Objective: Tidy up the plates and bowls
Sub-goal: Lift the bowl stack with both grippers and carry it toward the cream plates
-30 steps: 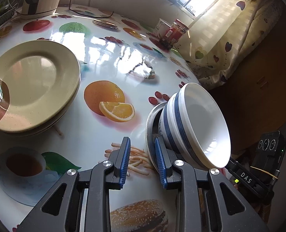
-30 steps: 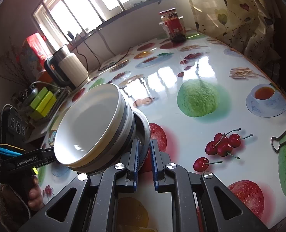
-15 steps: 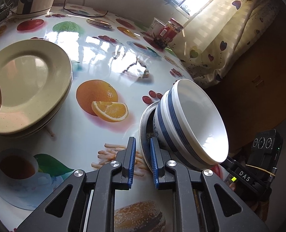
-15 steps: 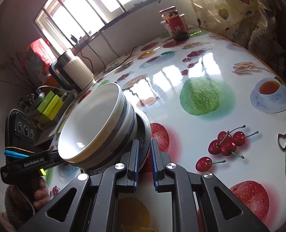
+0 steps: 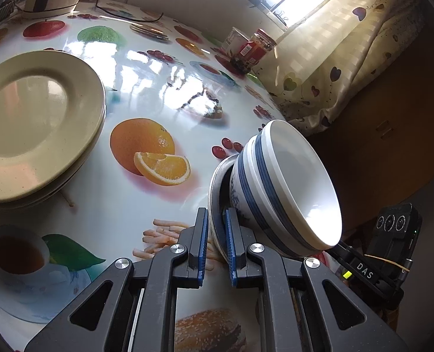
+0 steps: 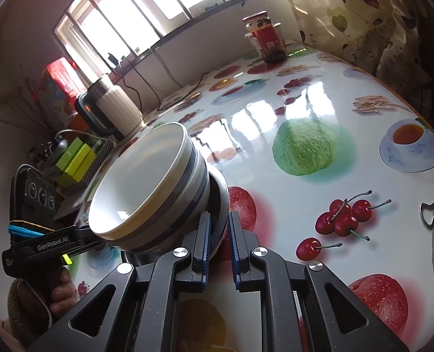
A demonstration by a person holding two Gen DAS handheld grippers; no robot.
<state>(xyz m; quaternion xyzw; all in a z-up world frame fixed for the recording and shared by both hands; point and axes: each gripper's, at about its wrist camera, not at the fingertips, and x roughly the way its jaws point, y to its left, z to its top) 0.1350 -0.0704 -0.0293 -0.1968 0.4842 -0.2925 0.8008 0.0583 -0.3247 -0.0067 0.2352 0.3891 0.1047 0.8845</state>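
Blue-striped white ceramic bowls (image 5: 287, 187), nested in a shallow metal dish (image 5: 217, 193), hang tilted; left hand-held gripper (image 5: 216, 249) has just pinched its rim, seemingly joining the right hand-held gripper (image 6: 219, 248), also clamped there.

Two grippers in play: left gripper (image 5: 216, 242) and right gripper (image 6: 219, 242). Two striped bowls (image 5: 287, 184) nested together, sitting in one metal dish (image 5: 215, 187). Over on the table (image 5: 146, 94), cream plates (image 5: 38, 123) in one stack, at least two, exact count hard to tell. One jar (image 6: 268, 41), one kettle (image 6: 111, 108).
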